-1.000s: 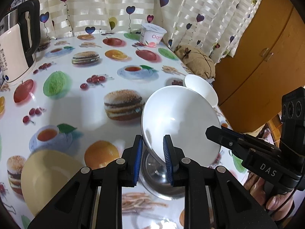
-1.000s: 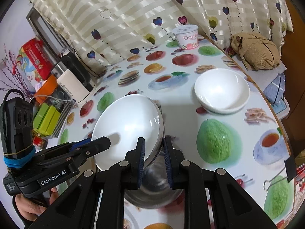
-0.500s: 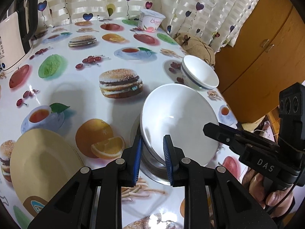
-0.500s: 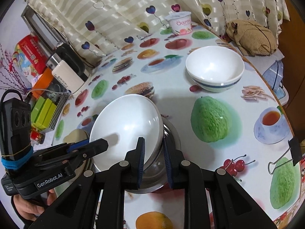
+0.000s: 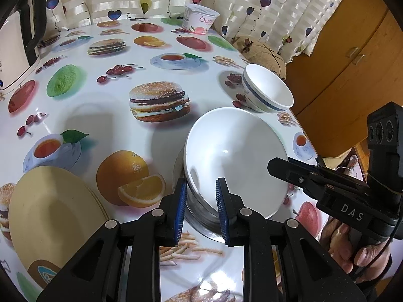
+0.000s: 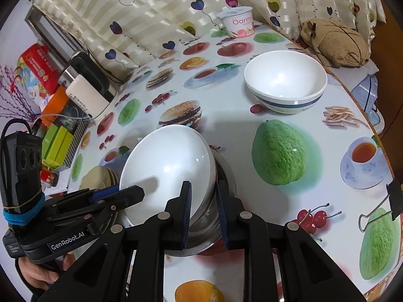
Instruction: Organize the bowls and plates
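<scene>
Now, step in hand: I judge I am setting the white bowl (image 5: 234,156) down into the steel bowl (image 5: 201,220), nesting the two.
Left claw (image 5: 200,206): pinching the near rim of the white bowl, one pad inside, one outside.
Right claw (image 6: 203,209): pinching the opposite rim of the same bowl in the same way.
Where the bowl is: tilted in the steel bowl's mouth, leaning toward my left side; whether it has seated I cannot tell.
Doing it well: I would level both claws together so the rim comes flat, lower until the white bowl settles, then let go with one claw at a time, so it does not rock or slide on the smooth steel.
Risk: the steel bowl stands near the tabletop (image 6: 226,118) edge, so a sideways push could shift it.
White bowls: two, the one I hold and a blue-banded bowl (image 6: 286,81) standing apart, farther back.
Steel bowls: one.
Yellow plates (image 5: 50,216): a short stack at my left; from its edges in the right view I make it about three, though I cannot be sure.
Other things: one yogurt tub (image 6: 239,24) at the far edge, one kettle (image 6: 88,88) on the left.
</scene>
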Motion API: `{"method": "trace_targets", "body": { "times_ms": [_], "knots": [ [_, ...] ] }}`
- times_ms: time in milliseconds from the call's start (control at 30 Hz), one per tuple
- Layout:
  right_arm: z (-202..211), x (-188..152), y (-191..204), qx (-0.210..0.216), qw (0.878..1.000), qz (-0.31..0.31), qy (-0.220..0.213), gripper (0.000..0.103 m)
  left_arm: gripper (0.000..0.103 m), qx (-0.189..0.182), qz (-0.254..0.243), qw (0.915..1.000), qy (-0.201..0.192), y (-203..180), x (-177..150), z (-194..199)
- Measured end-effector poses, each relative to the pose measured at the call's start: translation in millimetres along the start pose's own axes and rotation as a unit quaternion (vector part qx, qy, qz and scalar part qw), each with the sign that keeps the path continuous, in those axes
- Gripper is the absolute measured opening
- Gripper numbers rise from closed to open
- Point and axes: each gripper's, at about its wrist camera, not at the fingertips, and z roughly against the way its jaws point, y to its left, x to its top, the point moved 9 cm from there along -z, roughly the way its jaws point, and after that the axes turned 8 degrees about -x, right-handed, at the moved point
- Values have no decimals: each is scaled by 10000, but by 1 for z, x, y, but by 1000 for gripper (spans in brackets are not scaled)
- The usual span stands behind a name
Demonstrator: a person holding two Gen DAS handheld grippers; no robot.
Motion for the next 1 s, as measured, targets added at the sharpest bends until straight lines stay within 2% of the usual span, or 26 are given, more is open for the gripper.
{"method": "trace_targets", "body": {
  "times_ms": [200, 533, 867, 1000],
  "knots": [
    [-2, 1, -3, 92, 9999, -45, 28, 24, 25, -229, -31, 9997, -73, 1, 2, 3],
    [25, 10, -7, 165, 9993, -18, -348, 24, 25, -354, 25, 9978, -554, 2, 16, 27],
    [43, 10, -12, 263, 9980, 10, -566, 28, 25, -418, -66, 9955, -850, -6, 20, 39],
    [45, 9, -11, 322, 9977, 48, -598, 29, 25, -444, -122, 9953, -857, -11, 16, 39]
  ]
}}
